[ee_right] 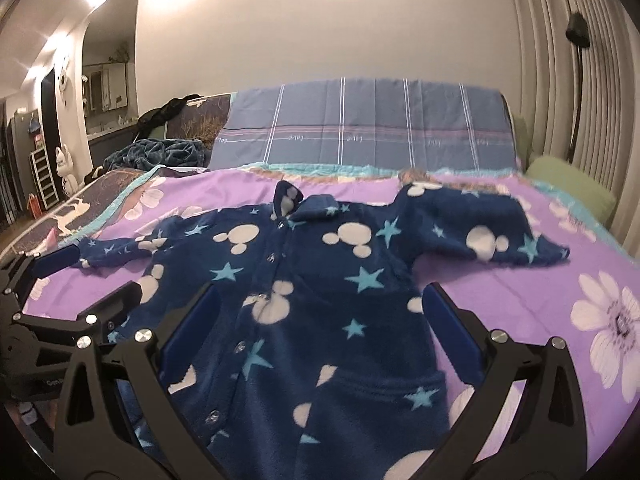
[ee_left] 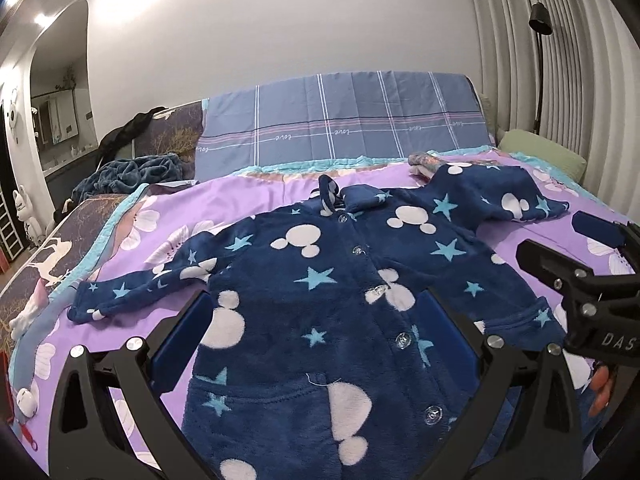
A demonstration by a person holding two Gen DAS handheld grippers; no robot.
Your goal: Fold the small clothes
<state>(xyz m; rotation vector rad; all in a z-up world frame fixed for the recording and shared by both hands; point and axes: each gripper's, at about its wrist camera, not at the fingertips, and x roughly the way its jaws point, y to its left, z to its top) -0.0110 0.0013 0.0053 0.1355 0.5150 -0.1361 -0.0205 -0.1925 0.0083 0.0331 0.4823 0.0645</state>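
Purple floral bedspread (ee_left: 256, 196) covers a bed backed by a blue plaid sheet (ee_left: 340, 120) draped over the headboard, with white pleated curtains (ee_left: 560, 60) and a black floor lamp (ee_left: 540, 20) to the right. A navy fleece jacket (ee_left: 320, 300), printed with white mouse heads and pale blue stars, lies face up and buttoned on the bedspread, collar toward the headboard. Both sleeves are stretched out sideways; the right-hand sleeve (ee_right: 480, 228) bunches upward near a green pillow (ee_right: 572, 192). The left tool (ee_left: 320, 320) hovers low over the lower front of the jacket, its blue-padded fingers spread wide with the cloth between them and nothing pinched. The right tool (ee_right: 320, 320) hangs just beside it, over the garment's right half, fingers likewise spread wide and holding nothing. Each tool shows at the edge of the other's view. A crumpled dark blanket (ee_left: 128, 172) sits on the bed's far left, near a white figurine (ee_left: 24, 212) by the arched doorway.
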